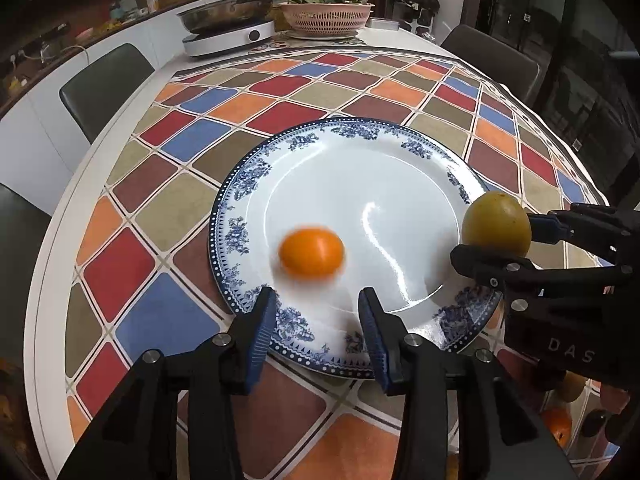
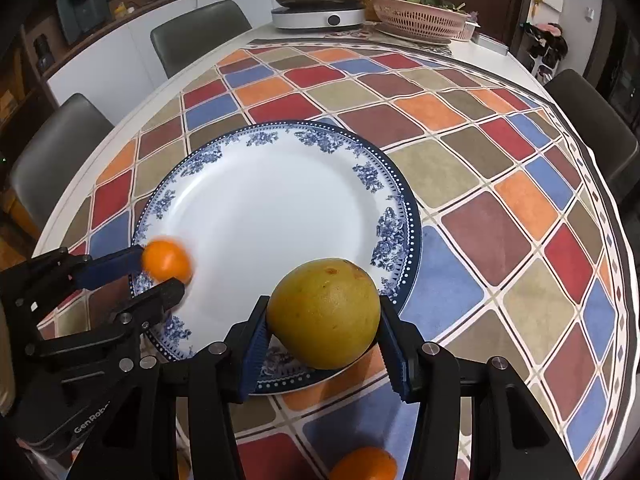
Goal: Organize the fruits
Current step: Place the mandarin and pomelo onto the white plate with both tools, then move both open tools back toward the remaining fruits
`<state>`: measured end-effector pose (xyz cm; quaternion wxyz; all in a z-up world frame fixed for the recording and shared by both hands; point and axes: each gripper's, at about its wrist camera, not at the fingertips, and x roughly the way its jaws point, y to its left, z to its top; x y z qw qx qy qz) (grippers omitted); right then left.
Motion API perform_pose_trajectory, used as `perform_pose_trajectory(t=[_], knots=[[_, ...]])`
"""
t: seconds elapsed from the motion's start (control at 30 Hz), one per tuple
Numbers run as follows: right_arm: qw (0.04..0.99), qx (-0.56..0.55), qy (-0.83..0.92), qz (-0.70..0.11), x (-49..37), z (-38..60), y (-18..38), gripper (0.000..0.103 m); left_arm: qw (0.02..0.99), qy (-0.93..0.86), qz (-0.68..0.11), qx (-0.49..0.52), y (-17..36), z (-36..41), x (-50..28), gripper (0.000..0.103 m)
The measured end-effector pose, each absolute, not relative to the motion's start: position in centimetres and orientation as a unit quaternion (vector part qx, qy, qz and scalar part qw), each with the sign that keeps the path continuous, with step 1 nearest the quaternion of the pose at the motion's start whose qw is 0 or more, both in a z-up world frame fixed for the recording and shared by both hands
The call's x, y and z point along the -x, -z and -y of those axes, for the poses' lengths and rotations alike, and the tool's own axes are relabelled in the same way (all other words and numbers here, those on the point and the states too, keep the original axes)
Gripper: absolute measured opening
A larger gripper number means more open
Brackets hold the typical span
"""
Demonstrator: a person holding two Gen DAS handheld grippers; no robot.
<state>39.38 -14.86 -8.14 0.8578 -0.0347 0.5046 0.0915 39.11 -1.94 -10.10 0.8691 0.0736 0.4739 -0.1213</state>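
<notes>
A white plate with a blue floral rim [image 1: 248,184] [image 2: 384,184] lies on the checked tablecloth. A small orange fruit [image 1: 311,253] [image 2: 167,261], motion-blurred, is on the plate just ahead of my left gripper [image 1: 318,300] [image 2: 160,268], whose jaws stand open around empty air. My right gripper [image 2: 324,320] [image 1: 496,240] is shut on a yellow-green fruit [image 2: 324,312] [image 1: 497,222] and holds it over the plate's right rim.
Another orange [image 2: 362,465] lies on the cloth near the front edge, below the right gripper. A cooker with a pan [image 1: 230,26] and a pink basket [image 1: 325,18] stand at the far end. Grey chairs [image 1: 106,82] surround the table.
</notes>
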Motion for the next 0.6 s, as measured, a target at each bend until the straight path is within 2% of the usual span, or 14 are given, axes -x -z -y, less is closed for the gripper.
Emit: perform_pose_trajectory(t=[0.1,0.27,0.4,0.43,0.5,0.6], knots=[[0.863,0.046,-0.09,-0.496,-39.0,14.8,7.9,0.052,0.874,0.116,-0.465,-0.08,9.4,1.7,-38.5,0.05],[0.877,0.056,-0.094,-0.467,-37.3,14.7,5.9,0.052,0.878,0.091,-0.461,-0.089,7.6,1.2,-36.1,0.05],[0.889,0.071,-0.073,-0.446,-34.6,14.9,4.1,0.053,0.893,0.079,-0.437,-0.079,5.7,0.7,-33.0,0.059],[0.895,0.081,-0.066,-0.435,-33.5,14.9,3.6,0.054,0.896,0.076,-0.431,-0.078,5.4,0.6,-32.2,0.059],[0.902,0.089,-0.057,-0.419,-31.7,15.1,2.8,0.066,0.903,0.071,-0.417,-0.081,4.6,0.7,-30.3,0.062],[0.911,0.102,-0.053,-0.396,-28.6,15.3,1.7,0.066,0.916,0.063,-0.386,-0.089,3.5,1.1,-26.9,0.071]])
